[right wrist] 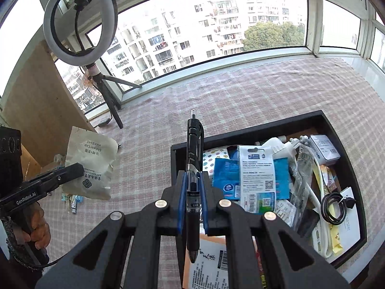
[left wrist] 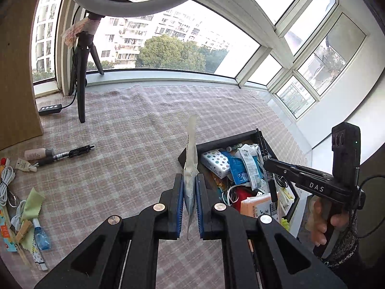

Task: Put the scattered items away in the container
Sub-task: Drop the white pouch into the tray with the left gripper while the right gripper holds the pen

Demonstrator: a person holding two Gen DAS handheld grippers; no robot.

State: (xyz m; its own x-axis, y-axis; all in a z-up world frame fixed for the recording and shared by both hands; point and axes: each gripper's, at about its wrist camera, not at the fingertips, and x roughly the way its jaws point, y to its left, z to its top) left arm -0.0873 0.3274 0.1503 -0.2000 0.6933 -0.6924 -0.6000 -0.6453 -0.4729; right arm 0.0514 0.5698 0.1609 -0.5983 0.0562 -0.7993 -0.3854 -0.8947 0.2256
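Black container (right wrist: pixel 250 126), crowded, on checked cloth (right wrist: pixel 240 91) with bare room towards the window; left gripper (left wrist: pixel 190 190) clamps a sachet (left wrist: pixel 190 163), right gripper (right wrist: pixel 193 192) clamps a pen (right wrist: pixel 193 149).

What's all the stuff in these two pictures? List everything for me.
tray: one, black, right on the cloth, full of packets, cables and boxes
pouch: one, off-white, in the left gripper, printed Shower Cap
pen: one, black, in the right gripper
second pen: one, black, lying left on the cloth
small bottle: one, beige, beside that pen
green cloth: one, far left
spray bottle: one, blue, far left
ring light: one, white, on a black tripod by the window
tablecloth: one, pink check
left gripper: shut on pouch
right gripper: shut on pen
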